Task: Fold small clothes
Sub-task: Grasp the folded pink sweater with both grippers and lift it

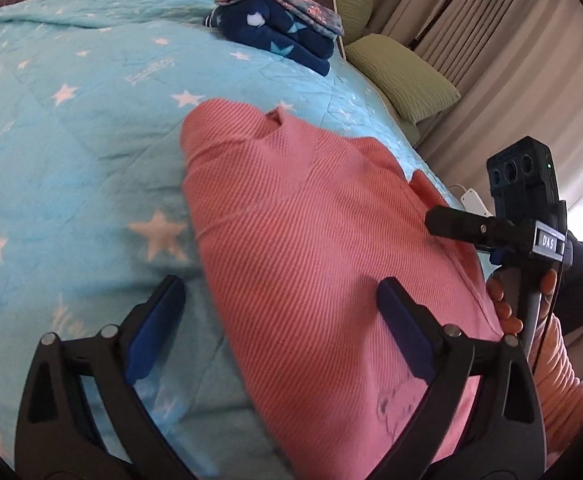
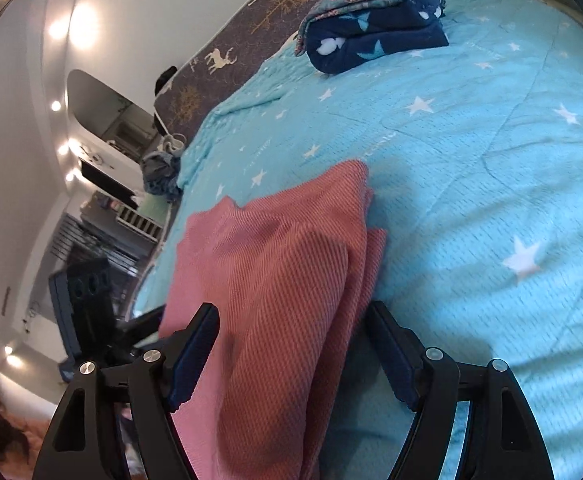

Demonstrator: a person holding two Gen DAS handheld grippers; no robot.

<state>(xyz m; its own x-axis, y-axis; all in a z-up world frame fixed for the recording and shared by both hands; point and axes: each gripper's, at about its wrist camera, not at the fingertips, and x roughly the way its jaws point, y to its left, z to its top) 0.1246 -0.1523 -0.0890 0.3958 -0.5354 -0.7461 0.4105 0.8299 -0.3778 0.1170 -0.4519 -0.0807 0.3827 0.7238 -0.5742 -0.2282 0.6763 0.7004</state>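
A pink ribbed garment [image 1: 311,248] lies partly folded on the light blue star-print bedspread [image 1: 71,140]. My left gripper [image 1: 281,308] is open, its fingers spread over the garment's near left edge, nothing held. The right gripper shows in the left wrist view [image 1: 439,220] at the garment's right edge. In the right wrist view the same garment [image 2: 275,280] lies in folded layers between the open fingers of my right gripper [image 2: 291,336], which grips nothing. The left gripper's body [image 2: 91,304] shows at the garment's left.
A stack of folded clothes, dark blue with a floral piece on top [image 1: 279,28] [image 2: 375,36], sits at the far side of the bed. Green pillows [image 1: 403,76] and curtains lie to the right. A dark deer-print cover [image 2: 227,56] borders the bedspread.
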